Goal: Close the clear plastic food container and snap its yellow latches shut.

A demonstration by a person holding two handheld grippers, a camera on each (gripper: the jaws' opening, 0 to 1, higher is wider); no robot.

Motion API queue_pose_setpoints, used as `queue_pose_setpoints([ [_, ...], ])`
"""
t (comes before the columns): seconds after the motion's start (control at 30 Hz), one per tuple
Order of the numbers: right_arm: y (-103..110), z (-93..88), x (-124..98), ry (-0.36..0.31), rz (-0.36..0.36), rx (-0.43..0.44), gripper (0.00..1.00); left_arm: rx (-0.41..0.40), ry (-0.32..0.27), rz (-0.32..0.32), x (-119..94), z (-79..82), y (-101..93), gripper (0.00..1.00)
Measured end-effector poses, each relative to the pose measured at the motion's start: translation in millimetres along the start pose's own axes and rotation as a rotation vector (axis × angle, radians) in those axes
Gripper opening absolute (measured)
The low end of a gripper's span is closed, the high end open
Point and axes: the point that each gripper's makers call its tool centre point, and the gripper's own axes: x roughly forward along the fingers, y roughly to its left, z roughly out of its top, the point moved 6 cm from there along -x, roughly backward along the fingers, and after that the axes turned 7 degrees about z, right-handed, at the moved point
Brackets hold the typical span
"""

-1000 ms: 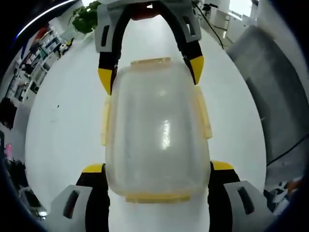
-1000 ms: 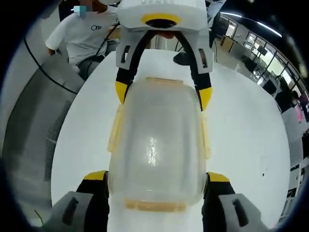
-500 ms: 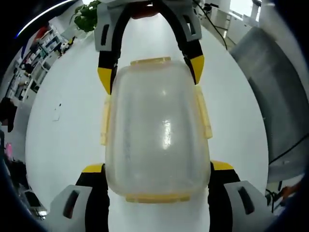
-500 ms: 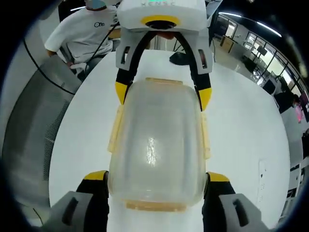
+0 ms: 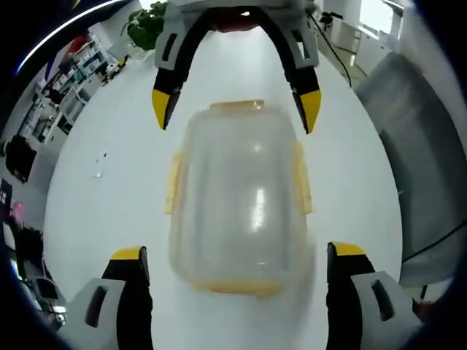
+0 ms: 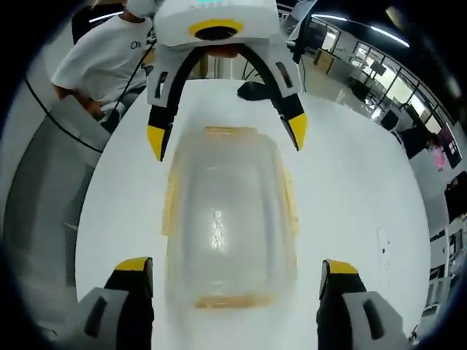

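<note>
The clear plastic food container (image 5: 241, 197) lies lid-on in the middle of the white table (image 5: 102, 204), centred in the left gripper view, with a yellow latch (image 5: 173, 182) on its left edge and others along its right, top and bottom edges. They seem folded against the walls, though the blur leaves this uncertain. The left gripper (image 5: 237, 251) has its jaws spread wide, the yellow tips standing clear of the container at the bottom corners. At the top of the frame the right gripper (image 5: 237, 109) is likewise spread, its tips just off the far corners. In the right gripper view, a person in a white shirt (image 6: 102, 55) sits at upper left.
</note>
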Motion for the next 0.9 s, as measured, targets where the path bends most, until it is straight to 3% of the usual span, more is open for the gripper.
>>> queue_pose_setpoints([
  [0.13,7.7,1.1,-8.1,-0.029,-0.016,-0.010,0.97,-0.030,-0.014,0.019,-10.3,-0.5,-4.8,0.96],
  [0.33,20.3,-0.4,-22.5,-0.052,-0.052,0.085,0.99,-0.088,-0.036,0.085,-24.2,-3.4,-14.4,0.99],
  [0.7,48.5,-2.5,-42.4,-0.124,-0.137,0.158,0.99,-0.204,-0.079,0.159,-49.8,-6.4,-40.6,0.99],
  [0.8,55.0,-5.7,-46.6,-0.197,-0.193,0.234,0.99,-0.267,-0.101,0.191,-55.7,-6.9,-46.2,0.99],
  [0.9,64.3,-10.3,-50.2,-0.218,-0.208,0.265,0.99,-0.310,-0.111,0.198,-61.7,-10.2,-55.5,0.99],
])
